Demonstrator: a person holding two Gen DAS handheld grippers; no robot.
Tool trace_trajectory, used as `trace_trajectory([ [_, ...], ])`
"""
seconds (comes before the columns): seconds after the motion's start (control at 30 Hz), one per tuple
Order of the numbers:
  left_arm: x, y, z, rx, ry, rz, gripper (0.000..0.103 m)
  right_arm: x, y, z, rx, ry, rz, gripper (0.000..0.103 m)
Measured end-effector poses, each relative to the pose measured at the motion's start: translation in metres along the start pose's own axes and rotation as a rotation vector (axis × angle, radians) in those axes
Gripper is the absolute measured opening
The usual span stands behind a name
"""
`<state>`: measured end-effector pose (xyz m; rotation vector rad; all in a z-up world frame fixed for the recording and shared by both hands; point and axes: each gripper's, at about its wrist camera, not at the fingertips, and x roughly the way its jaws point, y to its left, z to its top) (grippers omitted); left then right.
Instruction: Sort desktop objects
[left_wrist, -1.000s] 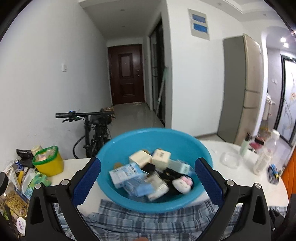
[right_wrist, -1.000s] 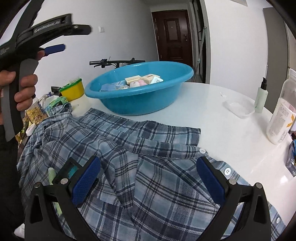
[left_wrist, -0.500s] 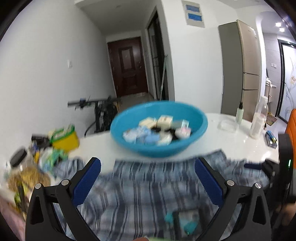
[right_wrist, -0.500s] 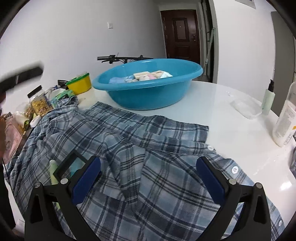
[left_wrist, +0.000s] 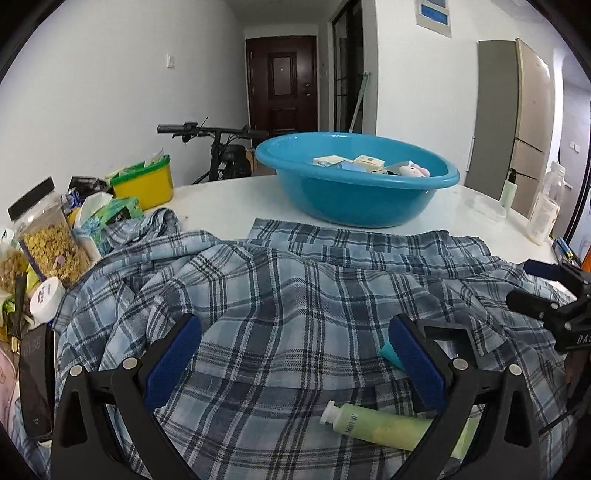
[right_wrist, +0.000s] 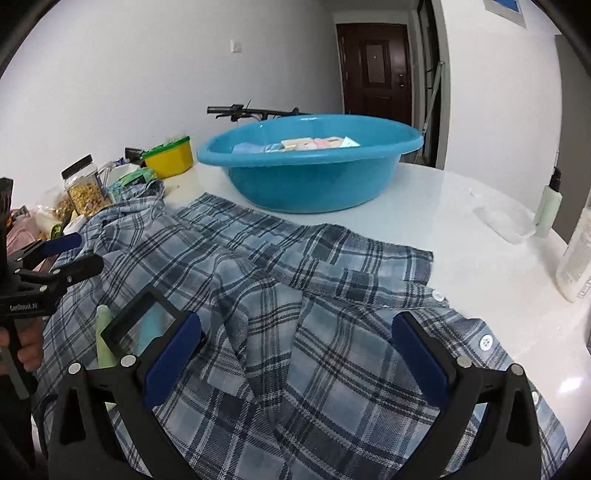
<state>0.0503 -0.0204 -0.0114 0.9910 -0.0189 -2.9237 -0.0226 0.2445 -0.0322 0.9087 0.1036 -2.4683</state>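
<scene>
A blue plaid shirt (left_wrist: 280, 295) lies spread over the white table (left_wrist: 221, 199); it also shows in the right wrist view (right_wrist: 295, 295). On it lie a green tube (left_wrist: 376, 428) and a black-framed clear box (right_wrist: 144, 325). A blue basin (left_wrist: 354, 177) holding several small boxes and a pink-and-white toy stands behind the shirt, also seen in the right wrist view (right_wrist: 306, 166). My left gripper (left_wrist: 295, 362) is open and empty, low over the shirt near the tube. My right gripper (right_wrist: 295, 358) is open and empty over the shirt's right part.
At the left edge stand a yellow tub with green lid (left_wrist: 144, 181), a jar of grain (left_wrist: 48, 243) and packets. At the right stand a clear tray (right_wrist: 506, 221), a small green bottle (right_wrist: 550, 206) and a white bottle (right_wrist: 580, 254). A bicycle (left_wrist: 221, 151) stands behind the table.
My left gripper has pulled back from above the basin and dropped low over the shirt. My right gripper has stayed nearly still over the shirt. Both stay open.
</scene>
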Motion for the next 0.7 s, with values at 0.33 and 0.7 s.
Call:
trace_trajectory([
  [0.33, 0.0017, -0.0011, 0.0017, 0.006, -0.001, -0.013, 0.103, 0.0028, 0.0020, 0.0005, -0.010, 0.014, -0.023, 0.103],
  [0.7, 0.0003, -0.0054, 0.0025, 0.027, -0.009, -0.021, 0.103, 0.0048, 0.0072, 0.0006, -0.039, 0.023, -0.027, 0.103],
])
